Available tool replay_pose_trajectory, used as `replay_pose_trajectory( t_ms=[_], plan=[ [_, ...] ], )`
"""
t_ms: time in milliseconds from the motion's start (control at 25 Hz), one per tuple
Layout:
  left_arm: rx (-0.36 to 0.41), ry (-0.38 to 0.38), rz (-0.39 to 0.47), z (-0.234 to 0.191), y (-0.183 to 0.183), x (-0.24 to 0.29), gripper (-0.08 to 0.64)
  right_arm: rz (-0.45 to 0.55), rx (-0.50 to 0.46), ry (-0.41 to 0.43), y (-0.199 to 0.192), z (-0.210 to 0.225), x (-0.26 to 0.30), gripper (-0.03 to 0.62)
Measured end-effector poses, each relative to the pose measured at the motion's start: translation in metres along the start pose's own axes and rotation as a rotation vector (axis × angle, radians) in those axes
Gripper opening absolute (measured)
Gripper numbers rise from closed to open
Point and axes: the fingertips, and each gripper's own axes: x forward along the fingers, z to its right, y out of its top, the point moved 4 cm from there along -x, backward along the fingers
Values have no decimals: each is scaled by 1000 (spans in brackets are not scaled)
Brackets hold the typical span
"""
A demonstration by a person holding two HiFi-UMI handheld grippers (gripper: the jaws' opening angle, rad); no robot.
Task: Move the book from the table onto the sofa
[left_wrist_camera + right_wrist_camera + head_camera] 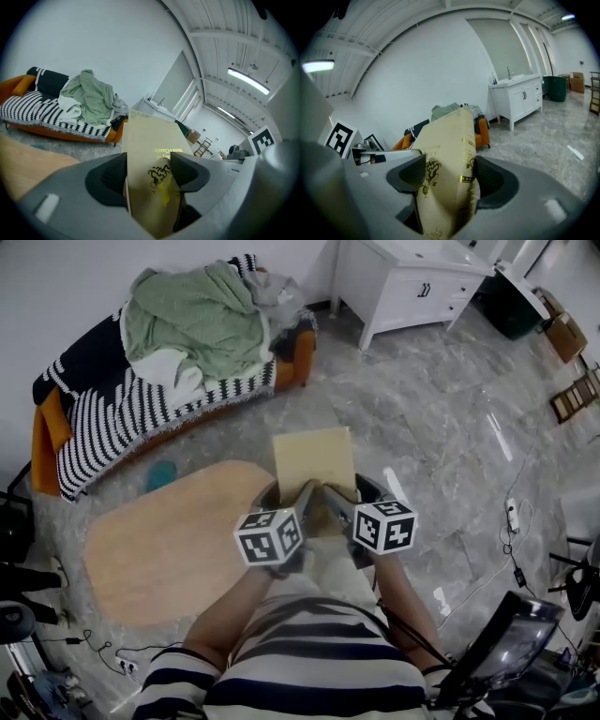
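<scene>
**Count, nearest first**

- One person, seen from above as a striped shirt (pixel 300 652) with two forearms.
- Two grippers. The left gripper (pixel 302 495) and right gripper (pixel 336 498) sit side by side, each with one marker cube.
- One book (pixel 314 460), tan with gold print.
  - Both grippers clamp its near end.
  - In the left gripper view, the left gripper (pixel 150 171) has its jaws spread wide, with both pads pressed on the book's covers (pixel 150 140).
  - In the right gripper view, the right gripper (pixel 450 176) grips the book (pixel 445 140) the same way, at the spine edge.
  - The book is held in the air above the floor, just off the table's right end and well apart from the sofa.
- One oval wooden table (pixel 159 540).
- One orange sofa (pixel 295 357) by the wall, carrying one striped throw (pixel 122 409) and one green blanket (pixel 192 315).
- One white cabinet (pixel 403 282), farthest away.

**Hidden or unclear**

- The jaws and cubes cover the book's near end and the person's hands.
- The gold lettering is too small to read reliably.
- The throw and blanket cover most of the sofa seat.
- A teal object (pixel 161 474) lies on the floor beyond the table. What it is cannot be told.
</scene>
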Motion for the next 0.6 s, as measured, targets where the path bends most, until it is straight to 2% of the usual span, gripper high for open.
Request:
replay_pose_trajectory(
  t_ms=[360,600],
  plan=[
    [-25,66,37,4,21,40,291,-22,-25,69,33,34,27,328],
    [-47,101,71,24,40,77,291,-38,-56,111,68,70,37,328]
  ],
)
